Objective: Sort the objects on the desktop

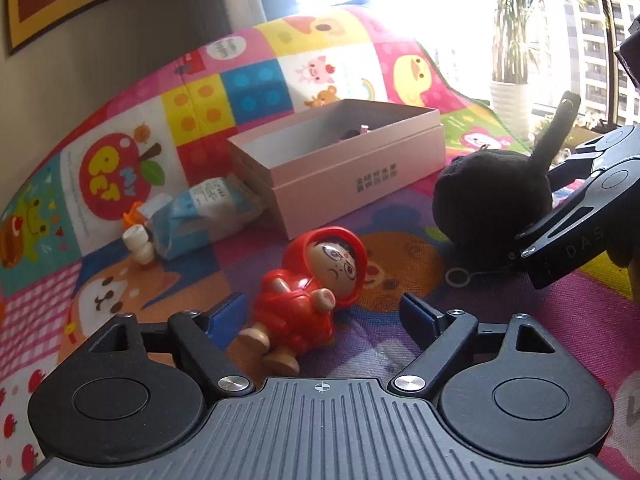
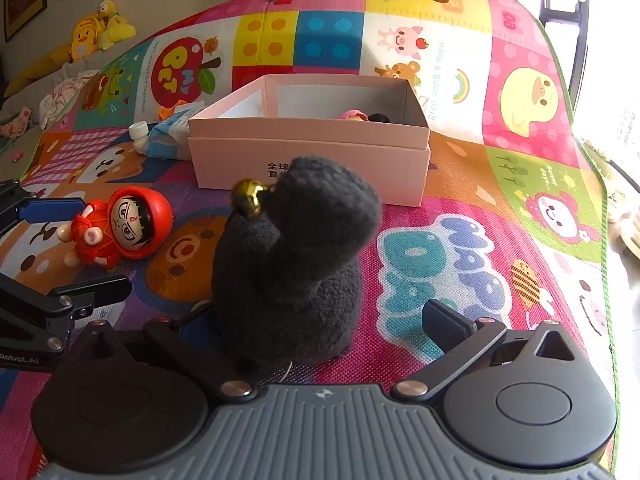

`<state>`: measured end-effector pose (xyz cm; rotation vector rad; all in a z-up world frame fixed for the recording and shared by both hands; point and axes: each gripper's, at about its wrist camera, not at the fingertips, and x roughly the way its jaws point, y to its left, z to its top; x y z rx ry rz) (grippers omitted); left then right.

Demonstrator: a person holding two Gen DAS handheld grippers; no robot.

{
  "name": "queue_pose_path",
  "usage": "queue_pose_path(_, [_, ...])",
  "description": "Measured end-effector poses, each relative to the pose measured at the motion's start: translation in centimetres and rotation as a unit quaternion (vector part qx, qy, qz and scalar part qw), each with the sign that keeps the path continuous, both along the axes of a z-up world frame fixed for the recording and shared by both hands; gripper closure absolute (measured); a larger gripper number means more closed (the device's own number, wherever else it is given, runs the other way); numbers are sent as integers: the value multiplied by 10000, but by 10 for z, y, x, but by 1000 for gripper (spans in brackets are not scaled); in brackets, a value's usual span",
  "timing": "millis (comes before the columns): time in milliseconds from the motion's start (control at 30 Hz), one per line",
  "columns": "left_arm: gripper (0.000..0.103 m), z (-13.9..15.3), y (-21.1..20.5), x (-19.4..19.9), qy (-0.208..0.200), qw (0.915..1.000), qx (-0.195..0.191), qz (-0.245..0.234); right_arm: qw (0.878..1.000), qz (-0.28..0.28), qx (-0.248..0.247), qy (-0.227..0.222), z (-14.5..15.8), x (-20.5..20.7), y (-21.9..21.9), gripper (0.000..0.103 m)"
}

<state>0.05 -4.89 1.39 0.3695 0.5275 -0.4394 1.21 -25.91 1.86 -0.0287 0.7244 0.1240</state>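
Observation:
A red-hooded doll (image 1: 312,292) lies on the colourful play mat (image 1: 120,280), between the open fingers of my left gripper (image 1: 324,316); it also shows in the right wrist view (image 2: 116,228). A black plush toy (image 2: 288,272) with a gold bell (image 2: 248,198) stands between the wide-open fingers of my right gripper (image 2: 320,320); in the left wrist view the plush (image 1: 492,200) sits beside the right gripper's body. An open pink box (image 2: 312,136) stands behind, holding a small pink-capped figure (image 2: 354,115).
A blue-white pouch (image 1: 200,216) with a white cap lies left of the pink box (image 1: 340,160). A small ring on a cord (image 1: 456,278) lies by the plush. Yellow plush toys (image 2: 96,28) sit beyond the mat's far left edge. A window and potted plant (image 1: 516,40) lie beyond.

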Motion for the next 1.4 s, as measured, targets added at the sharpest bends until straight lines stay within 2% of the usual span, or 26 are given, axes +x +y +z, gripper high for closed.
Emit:
queue_pose_path(200, [22, -3, 3, 19, 278, 9994, -109, 195, 10000, 2, 7, -6, 0, 1, 0, 0])
queue_pose_path(333, [35, -4, 6, 35, 540, 9974, -330, 346, 10000, 51, -10, 16, 0, 1, 2, 0])
queue_pose_path(400, [37, -4, 3, 36, 501, 9977, -277, 354, 9999, 80, -52, -39, 1, 1, 4, 0])
queue_pose_path(433, [40, -4, 2, 35, 476, 9980, -242, 333, 9999, 104, -81, -96, 2, 0, 6, 0])
queue_pose_path(467, [48, -4, 1, 32, 447, 9983, -215, 292, 9996, 119, -150, -186, 4, -1, 8, 0])
queue_pose_path(500, [48, -3, 0, 29, 430, 9985, -208, 260, 9993, 125, -247, -259, 5, -1, 11, 0])
queue_pose_path(567, [48, -3, 1, 23, 479, 9983, -260, 228, 9982, 200, -439, -347, 8, 0, 19, 5])
queue_pose_path(633, [48, -4, 3, 17, 488, 9982, -265, 240, 9979, 411, -471, -179, 10, 4, 24, 33])
queue_pose_path(700, [48, -1, 5, 11, 507, 9981, -268, 240, 9979, 488, -430, -36, 15, 5, 24, 38])
queue_pose_path(767, [48, 5, 9, 6, 517, 9978, -315, 252, 9975, 620, -348, 0, 27, 4, 21, 38])
queue_pose_path(833, [48, 17, 10, 4, 385, 9984, -328, 264, 9969, 739, -220, -151, 49, 0, 15, 39])
queue_pose_path(933, [48, 48, 7, 5, -23, 9990, -412, 167, 9929, 752, -106, -915, 102, -11, 2, 39])
queue_pose_path(1033, [48, 82, -4, 13, -520, 9974, -500, 42, 9831, 610, -26, -1726, 154, -17, -16, 39])
queue_pose_path(1133, [48, 105, -22, 30, -837, 9950, -544, -61, 9755, 461, -51, -2151, 187, -12, -31, 39])
queue_pose_path(1233, [48, 111, -42, 62, -807, 9945, -665, 20, 9749, 284, -7, -2210, 197, 0, -46, 38])
queue_pose_path(1400, [48, 93, -66, 116, -339, 9934, -1099, -9, 9811, 54, 36, -1934, 182, 27, -59, 38])
